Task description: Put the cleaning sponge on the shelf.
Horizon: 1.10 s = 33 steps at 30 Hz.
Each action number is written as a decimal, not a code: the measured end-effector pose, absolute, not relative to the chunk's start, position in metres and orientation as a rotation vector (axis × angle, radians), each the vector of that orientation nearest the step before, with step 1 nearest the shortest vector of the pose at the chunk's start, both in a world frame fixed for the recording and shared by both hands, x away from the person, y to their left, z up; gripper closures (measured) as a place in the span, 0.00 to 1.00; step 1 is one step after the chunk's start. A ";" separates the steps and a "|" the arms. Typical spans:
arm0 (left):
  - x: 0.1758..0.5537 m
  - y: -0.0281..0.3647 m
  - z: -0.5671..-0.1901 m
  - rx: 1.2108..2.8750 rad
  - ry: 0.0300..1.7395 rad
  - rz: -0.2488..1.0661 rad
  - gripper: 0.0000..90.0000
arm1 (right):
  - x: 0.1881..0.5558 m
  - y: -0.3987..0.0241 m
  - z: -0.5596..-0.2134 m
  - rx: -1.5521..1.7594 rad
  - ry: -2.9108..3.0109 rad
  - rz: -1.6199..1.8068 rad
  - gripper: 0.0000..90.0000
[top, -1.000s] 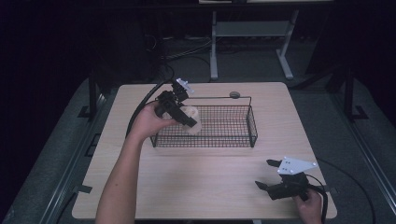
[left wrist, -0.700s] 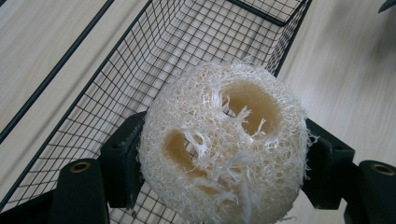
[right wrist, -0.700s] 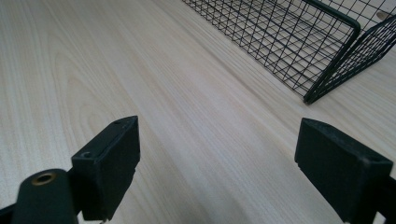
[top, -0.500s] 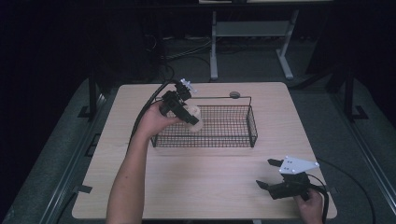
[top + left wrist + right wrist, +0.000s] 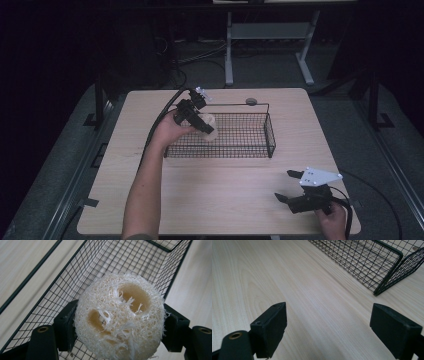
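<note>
From the high view, your left gripper [image 5: 204, 125] sits at the left end of the black wire basket [image 5: 260, 150], its jaws clamped on a pale, rounded loofah sponge [image 5: 209, 128] held just over the basket's inside. The basket is a long rectangle of thin grid mesh with a thicker rim, standing on a light wood-grain table [image 5: 220, 190]. A small round grey disc [image 5: 251, 101] lies just behind the basket. Your right gripper [image 5: 294, 187] rests near the table's front right corner, well apart from the basket, its jaws spread with nothing between them.

In the left gripper view, the loofah sponge [image 5: 120, 317] is a fibrous, cream-white puck with 2 tan hollows and frayed strands; your left gripper [image 5: 117, 330] pinches it on both sides with its matte black blocky pads. The basket's mesh [image 5: 75, 272] lies beneath and beyond it.

In the right gripper view, your right gripper [image 5: 328, 330] holds its 2 square black pads wide apart above bare wood grain, with a rounded corner of the basket [image 5: 387, 267] ahead.
</note>
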<state>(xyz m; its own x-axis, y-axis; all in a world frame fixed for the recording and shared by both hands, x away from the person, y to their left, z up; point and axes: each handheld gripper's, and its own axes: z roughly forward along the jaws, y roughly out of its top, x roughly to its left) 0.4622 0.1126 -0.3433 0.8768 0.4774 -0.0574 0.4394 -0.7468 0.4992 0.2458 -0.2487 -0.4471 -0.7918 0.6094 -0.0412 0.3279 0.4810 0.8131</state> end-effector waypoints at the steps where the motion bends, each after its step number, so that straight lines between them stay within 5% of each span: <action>1: 0.463 0.114 -0.347 2.529 0.677 0.095 0.30 | 0.246 -0.249 -0.447 0.786 2.406 1.218 0.15; 33: 0.474 0.104 -0.392 2.525 0.778 0.075 0.30 | 0.245 -0.249 -0.446 0.785 2.403 1.225 0.15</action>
